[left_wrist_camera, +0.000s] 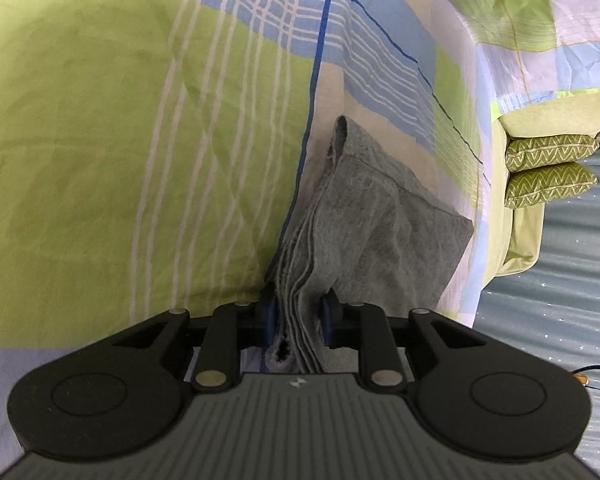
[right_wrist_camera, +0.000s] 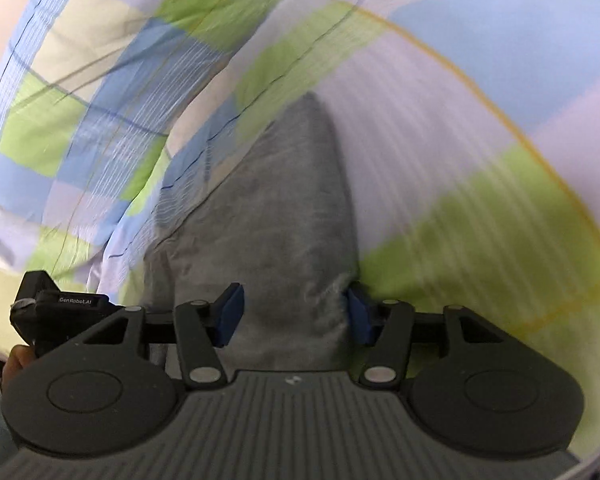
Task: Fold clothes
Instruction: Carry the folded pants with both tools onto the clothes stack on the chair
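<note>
Left wrist view shows the left gripper [left_wrist_camera: 298, 320] pinching the grey cloth [left_wrist_camera: 376, 224] at lower middle, over the bed sheet [left_wrist_camera: 80, 140]; the thick layers could slip out; right gripper [right_wrist_camera: 292, 312] is spread around the cloth, maybe not gripping; blur hides the edges.

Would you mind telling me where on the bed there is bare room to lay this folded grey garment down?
Left of the grey garment, the green panel of the bedspread lies bare beyond the blue line. To the right it is crowded: the rumpled quilt and two green cushions by the bed's edge.
</note>
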Available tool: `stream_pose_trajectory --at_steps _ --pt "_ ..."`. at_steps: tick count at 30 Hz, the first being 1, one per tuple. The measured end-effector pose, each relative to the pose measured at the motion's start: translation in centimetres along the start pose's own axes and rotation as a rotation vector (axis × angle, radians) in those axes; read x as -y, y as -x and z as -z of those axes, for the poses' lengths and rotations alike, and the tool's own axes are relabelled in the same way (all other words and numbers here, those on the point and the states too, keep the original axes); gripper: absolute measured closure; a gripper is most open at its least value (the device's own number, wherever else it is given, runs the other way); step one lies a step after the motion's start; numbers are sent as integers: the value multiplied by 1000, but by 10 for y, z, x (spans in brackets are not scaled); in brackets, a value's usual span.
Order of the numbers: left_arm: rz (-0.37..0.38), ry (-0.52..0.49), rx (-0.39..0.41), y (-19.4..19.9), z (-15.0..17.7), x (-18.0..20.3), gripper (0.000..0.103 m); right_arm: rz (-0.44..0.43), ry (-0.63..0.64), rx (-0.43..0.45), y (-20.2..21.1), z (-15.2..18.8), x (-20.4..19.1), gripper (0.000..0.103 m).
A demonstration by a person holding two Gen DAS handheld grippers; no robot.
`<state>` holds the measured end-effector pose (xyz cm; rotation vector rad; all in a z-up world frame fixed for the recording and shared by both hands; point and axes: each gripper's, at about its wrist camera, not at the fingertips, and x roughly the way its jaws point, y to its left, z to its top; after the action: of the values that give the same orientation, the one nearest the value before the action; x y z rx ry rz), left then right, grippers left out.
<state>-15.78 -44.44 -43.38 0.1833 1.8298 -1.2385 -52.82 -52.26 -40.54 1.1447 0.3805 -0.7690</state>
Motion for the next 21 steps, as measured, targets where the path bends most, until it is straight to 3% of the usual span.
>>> stream_pose_trajectory --at_steps 3,9,15,21 --pt "-37 -121 18 3 6 24 89 -1 5 46 9 8 -9 95" --pt "25 -249 1 7 19 86 89 -90 -167 214 65 35 -8 96" --pt "56 -429 -124 -23 50 180 89 -100 -332 381 135 64 9 96" --pt "103 -593 -306 -99 119 283 89 -31 -457 595 256 117 50 96"
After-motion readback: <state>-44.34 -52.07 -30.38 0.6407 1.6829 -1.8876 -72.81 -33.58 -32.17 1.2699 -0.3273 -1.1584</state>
